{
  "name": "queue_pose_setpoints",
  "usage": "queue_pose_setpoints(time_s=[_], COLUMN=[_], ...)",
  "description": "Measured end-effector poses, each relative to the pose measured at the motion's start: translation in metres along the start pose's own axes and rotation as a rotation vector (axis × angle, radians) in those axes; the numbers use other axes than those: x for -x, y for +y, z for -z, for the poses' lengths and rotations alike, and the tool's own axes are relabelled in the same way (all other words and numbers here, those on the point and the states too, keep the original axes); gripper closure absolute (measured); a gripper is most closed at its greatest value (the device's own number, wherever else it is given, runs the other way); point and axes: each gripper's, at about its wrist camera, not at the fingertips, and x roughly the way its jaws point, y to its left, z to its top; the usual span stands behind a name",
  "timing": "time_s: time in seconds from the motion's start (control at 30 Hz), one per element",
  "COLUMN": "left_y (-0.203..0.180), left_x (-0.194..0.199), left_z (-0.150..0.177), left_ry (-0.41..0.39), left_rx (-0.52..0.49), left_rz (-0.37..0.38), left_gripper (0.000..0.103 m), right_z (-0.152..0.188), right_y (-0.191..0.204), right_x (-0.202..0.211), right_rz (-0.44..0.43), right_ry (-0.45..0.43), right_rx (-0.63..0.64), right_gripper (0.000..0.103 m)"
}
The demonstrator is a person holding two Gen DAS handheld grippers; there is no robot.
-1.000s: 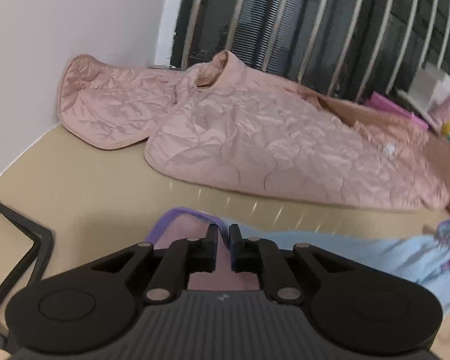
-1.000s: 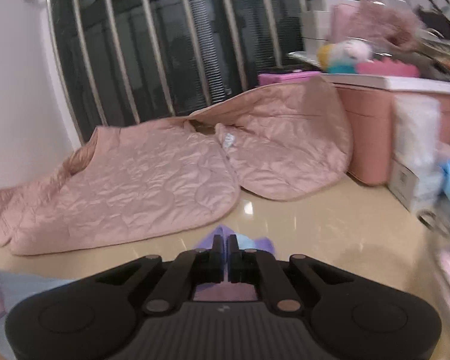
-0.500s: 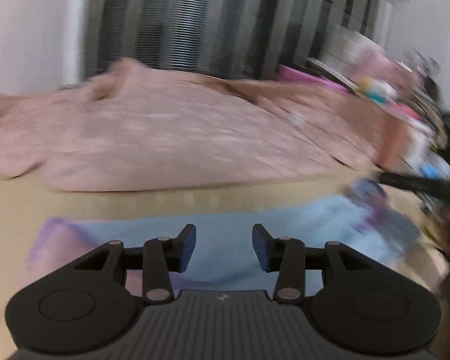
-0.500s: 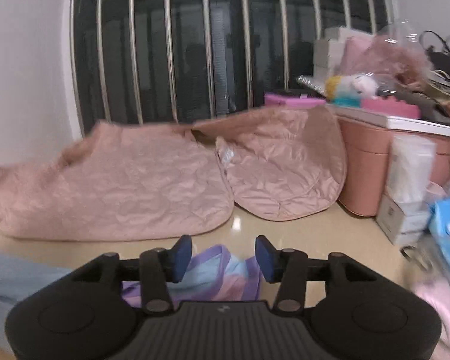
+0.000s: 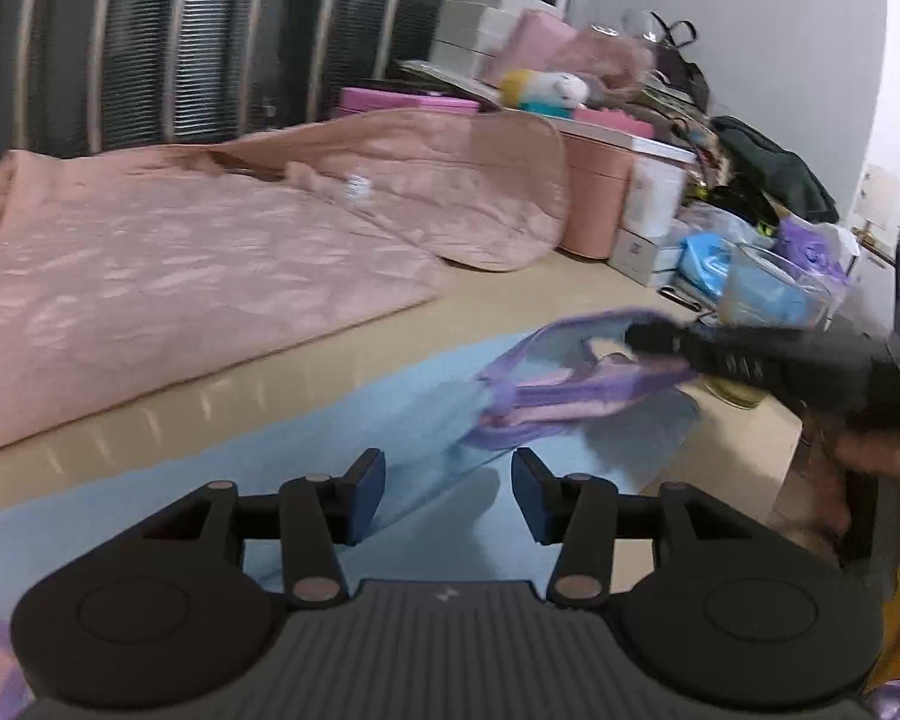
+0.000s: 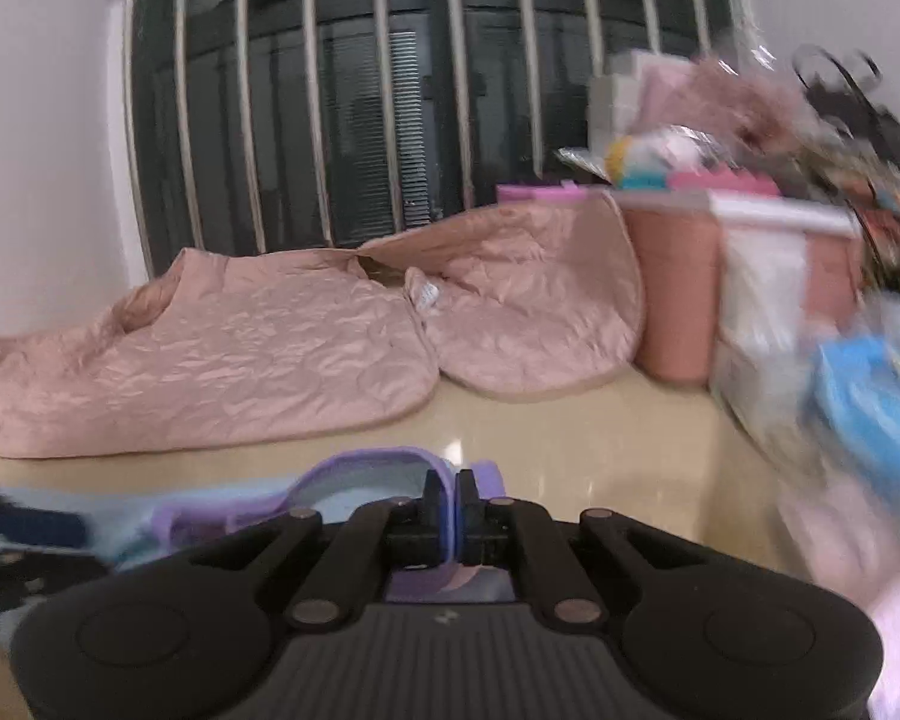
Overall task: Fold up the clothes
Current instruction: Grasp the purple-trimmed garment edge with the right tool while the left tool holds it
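right gripper (image 6: 450,501): clamped on shirt (image 5: 342,456) purple collar
left gripper (image 5: 447,495): jaws opening, empty
step: fold start
next: left regrips near hem

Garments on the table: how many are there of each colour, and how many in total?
Pink quilted jacket: 1
Light blue garment with purple trim: 1
Total: 2

The right gripper is shut on the purple trim; the left gripper has its jaws opening, nothing between them.
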Motion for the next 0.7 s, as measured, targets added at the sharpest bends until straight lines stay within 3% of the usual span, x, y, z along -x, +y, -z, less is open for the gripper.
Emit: queue_pose_setpoints(time_s=[0.13, 0.2, 0.23, 0.27, 0.33, 0.43, 0.57, 0.63, 0.7], left_y=[-0.016, -0.019, -0.019, -0.019, -0.019, -0.023, -0.031, -0.033, -0.034], left_x=[-0.019, -0.024, -0.026, -0.028, -0.025, -0.007, 0.007, 0.010, 0.014], left_z=[-0.004, -0.005, -0.005, -0.005, -0.005, -0.006, 0.004, 0.006, 0.005], left_ry=[0.001, 0.005, 0.011, 0.018, 0.018, -0.008, 0.023, 0.037, 0.043], left_rx=[-0.046, -0.063, -0.070, -0.076, -0.066, -0.066, -0.092, -0.101, -0.103], left_rz=[-0.056, -0.065, -0.066, -0.066, -0.061, -0.028, -0.013, -0.023, -0.040], left_gripper=[0.057, 0.072, 0.091, 0.097, 0.099, 0.099, 0.095, 0.080, 0.071], right_z=[0.016, 0.023, 0.025, 0.026, 0.028, 0.030, 0.033, 0.033, 0.033], right_y=[-0.009, -0.012, -0.014, -0.015, -0.016, -0.019, -0.022, -0.023, -0.023], right_x=[-0.002, -0.004, -0.004, -0.004, -0.001, -0.001, 0.000, 0.002, 0.008], right_rz=[0.003, 0.007, 0.006, 0.005, 0.002, -0.008, -0.038, -0.059, -0.077], right_ry=[0.032, 0.045, 0.041, 0.039, 0.036, 0.024, 0.012, 0.008, -0.009], right_rx=[-0.026, -0.037, -0.047, -0.053, -0.057, -0.078, -0.099, -0.104, -0.099], right_gripper=[0.100, 0.100, 0.100, 0.100, 0.100, 0.099, 0.098, 0.089, 0.068])
